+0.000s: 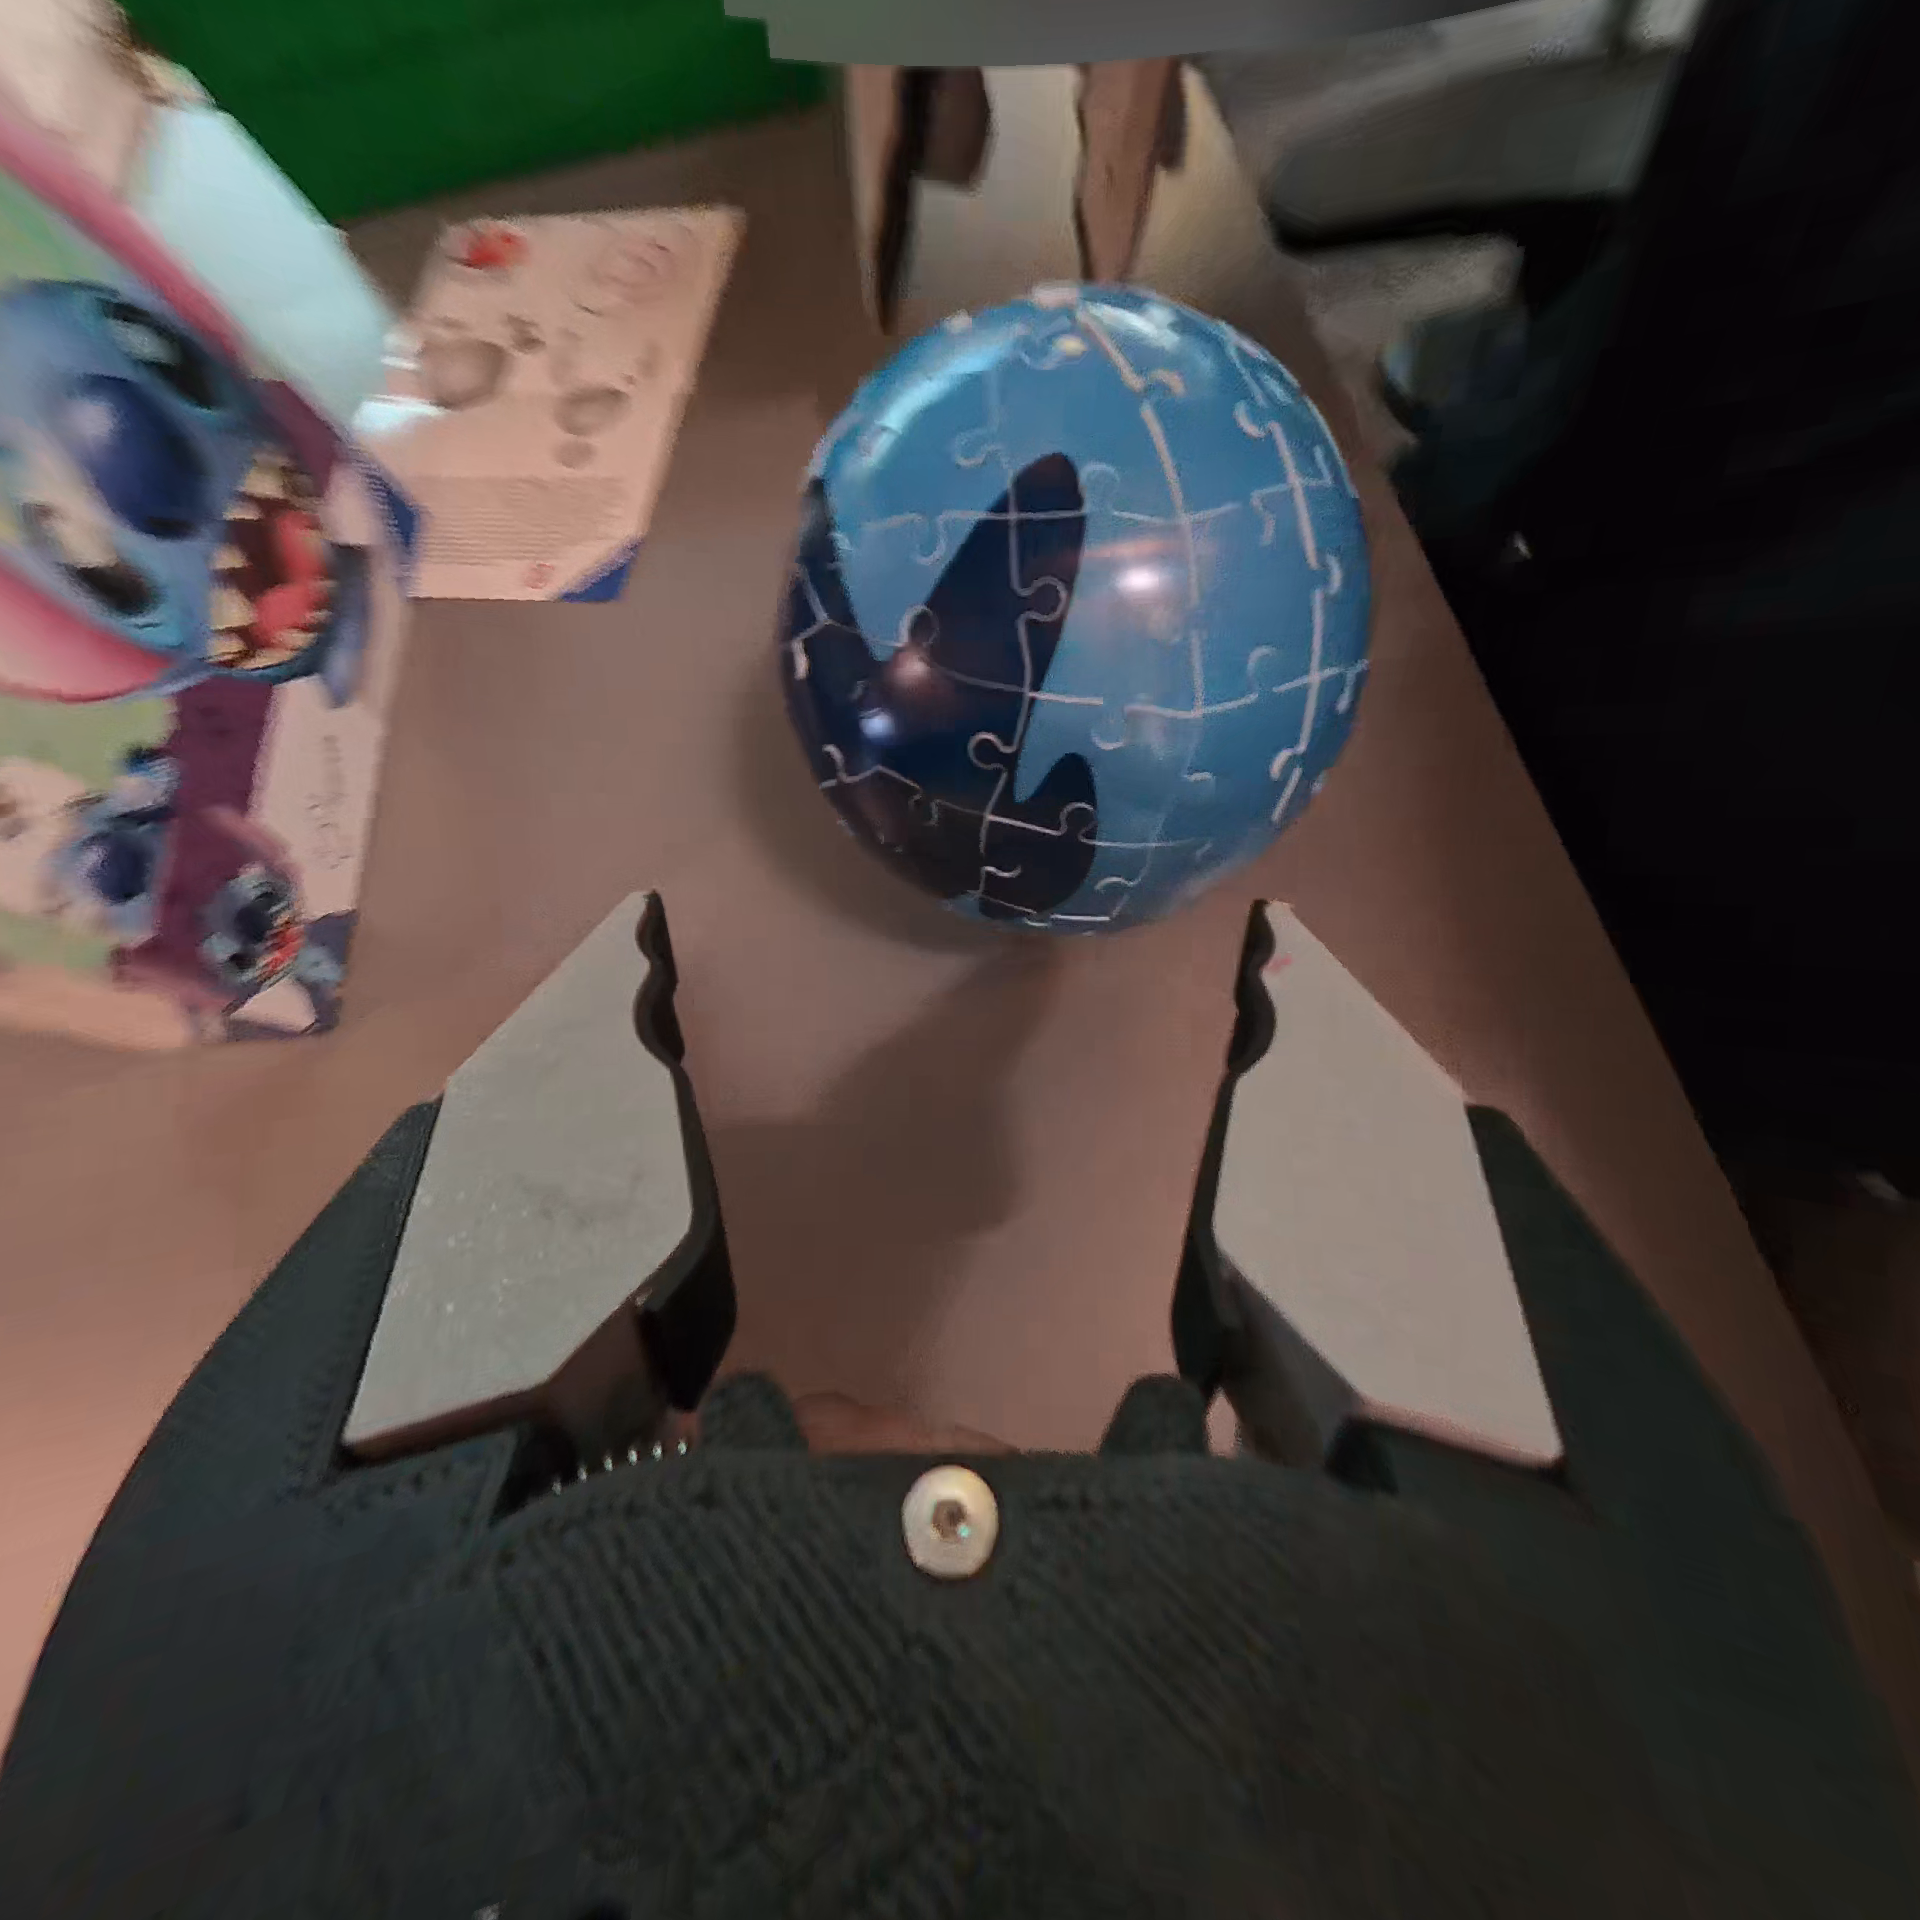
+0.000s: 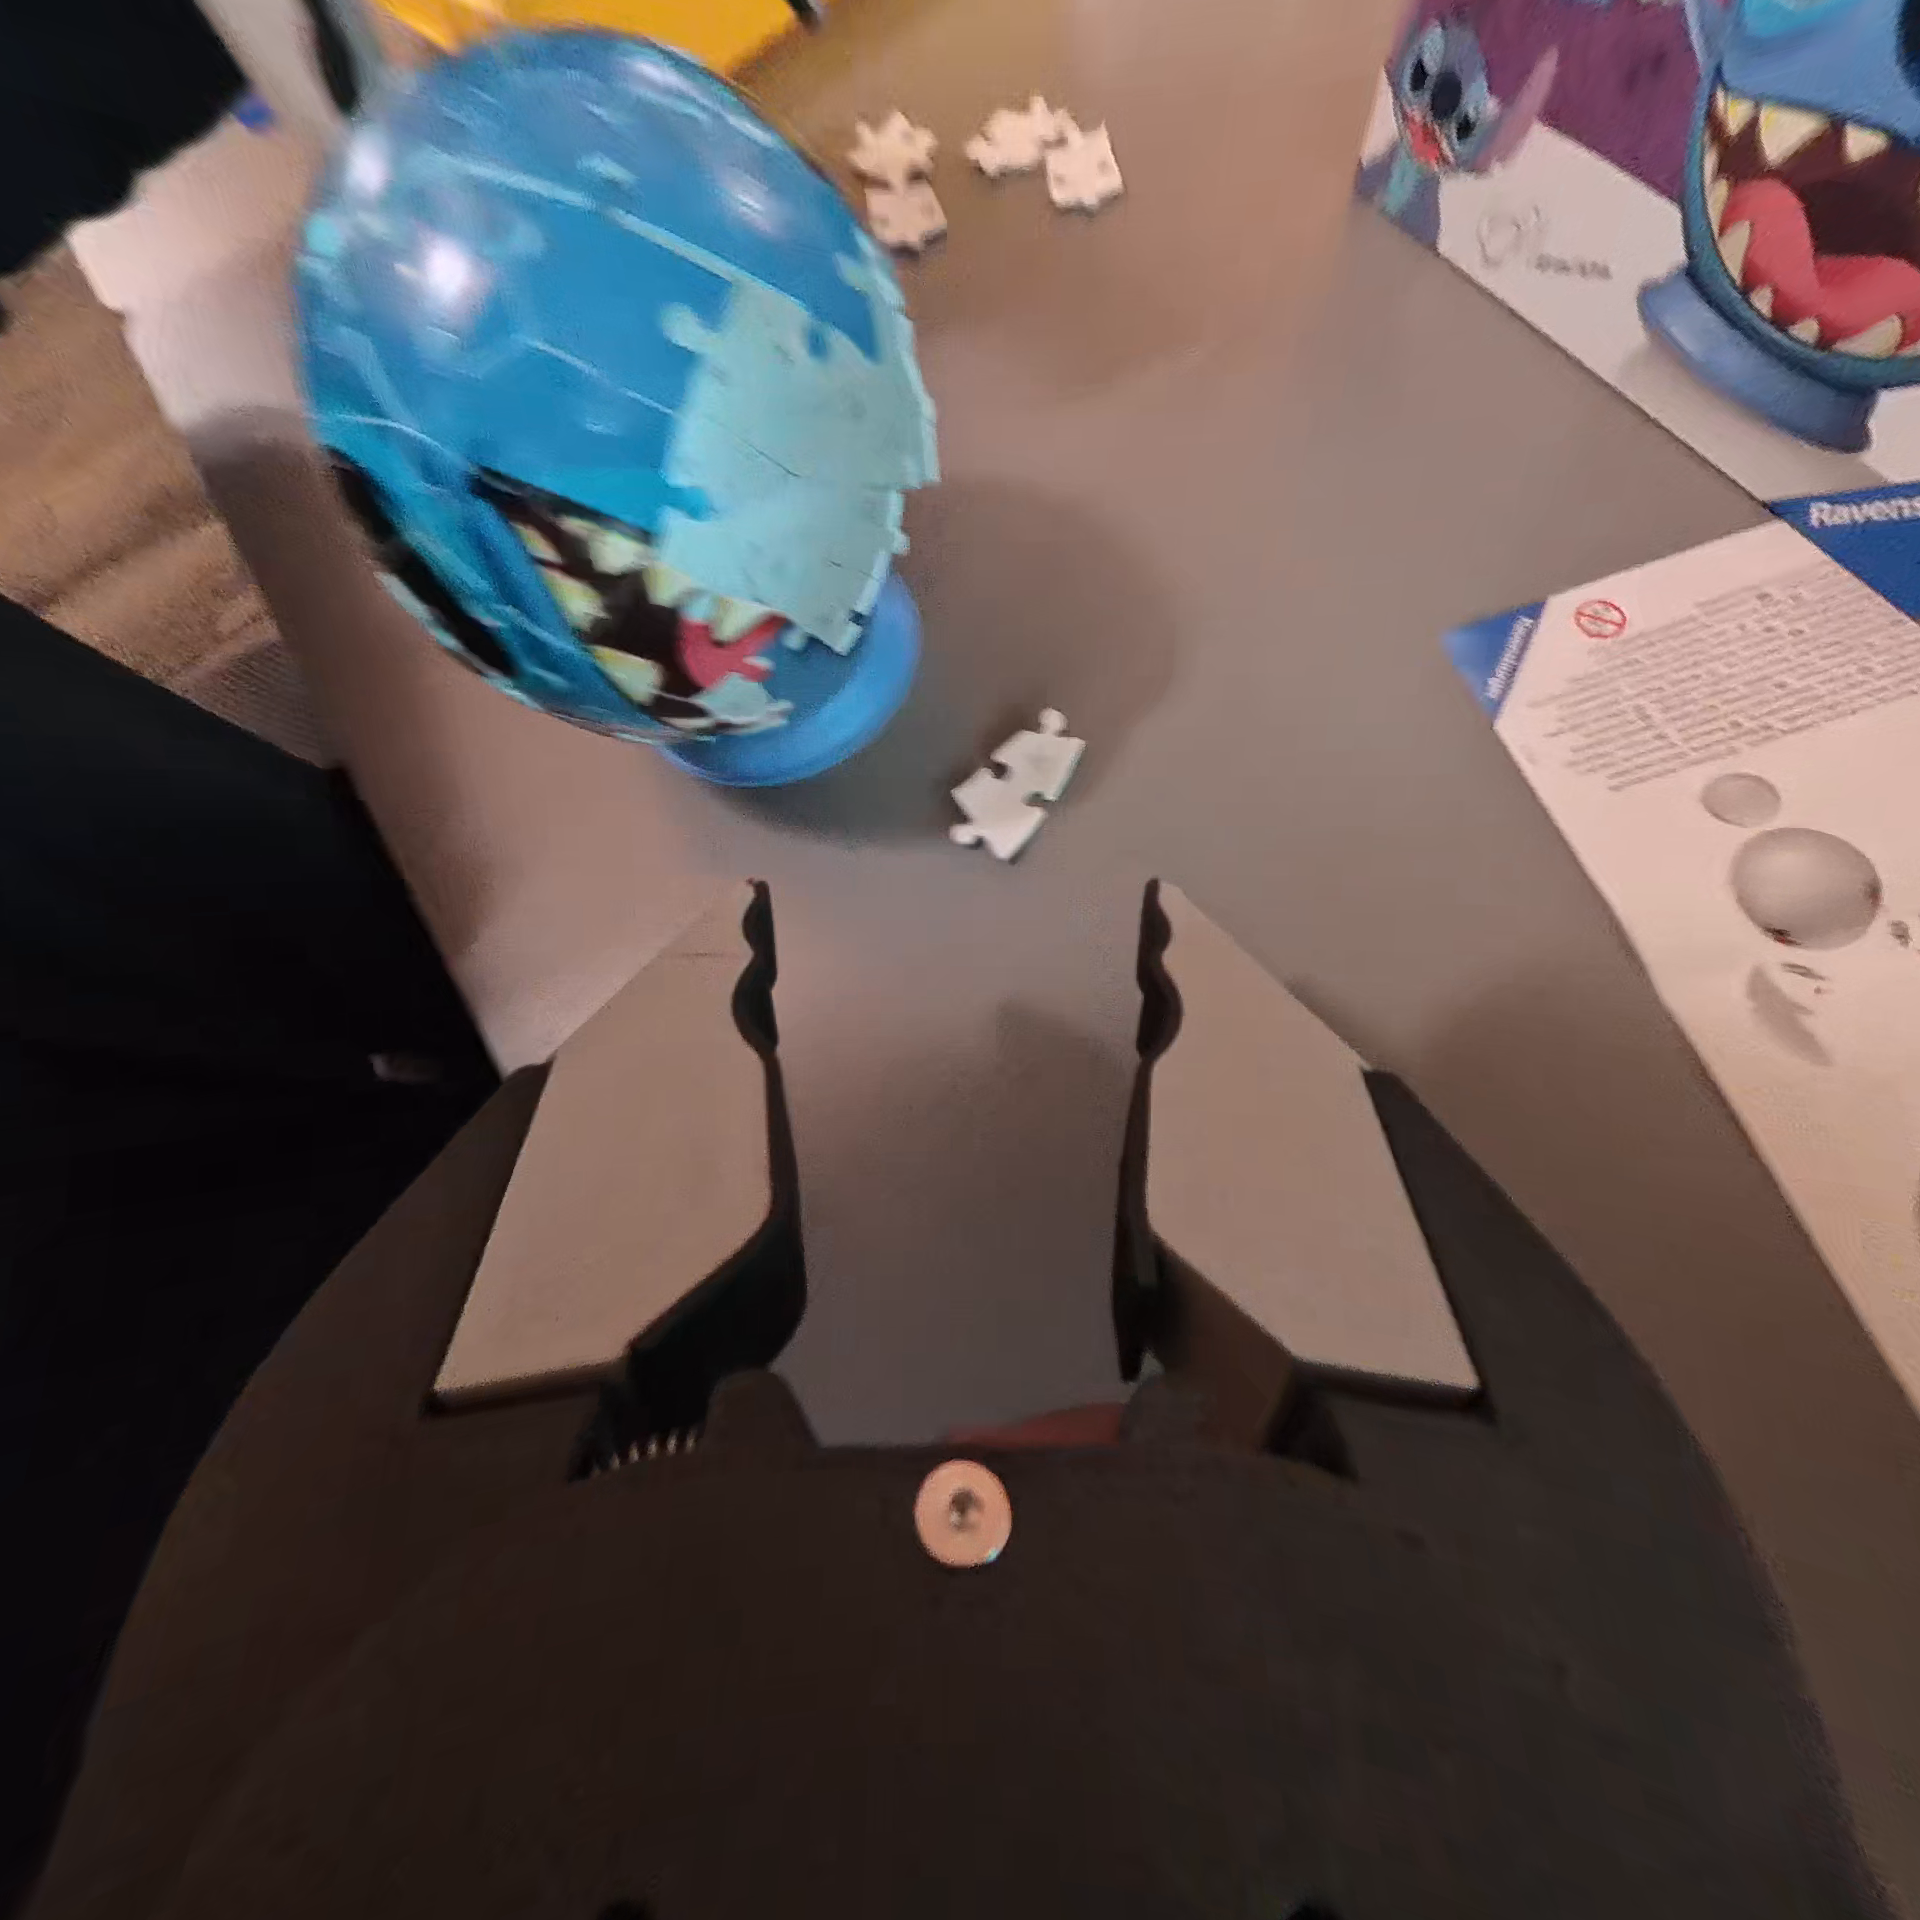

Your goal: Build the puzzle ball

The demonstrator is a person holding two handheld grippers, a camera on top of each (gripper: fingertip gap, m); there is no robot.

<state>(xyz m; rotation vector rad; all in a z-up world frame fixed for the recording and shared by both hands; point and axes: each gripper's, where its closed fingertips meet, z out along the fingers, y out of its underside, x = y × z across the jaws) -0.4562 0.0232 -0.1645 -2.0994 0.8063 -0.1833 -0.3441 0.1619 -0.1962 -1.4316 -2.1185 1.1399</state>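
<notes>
Glossy blue puzzle ball (image 2: pixel 603 405), partly built, on a blue stand (image 2: pixel 821 707); loose pale pieces (image 2: pixel 1016 784) beside it.

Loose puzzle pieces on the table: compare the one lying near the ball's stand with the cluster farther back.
The near piece lies alone, just right of the blue stand under the puzzle ball; the far pieces form a scattered group of several beyond the ball. The near piece looks like two interlocked parts; the far ones lie mostly apart, though blur hides detail. Both show pale faces and rest flat on the table, untouched by either open gripper.
</notes>
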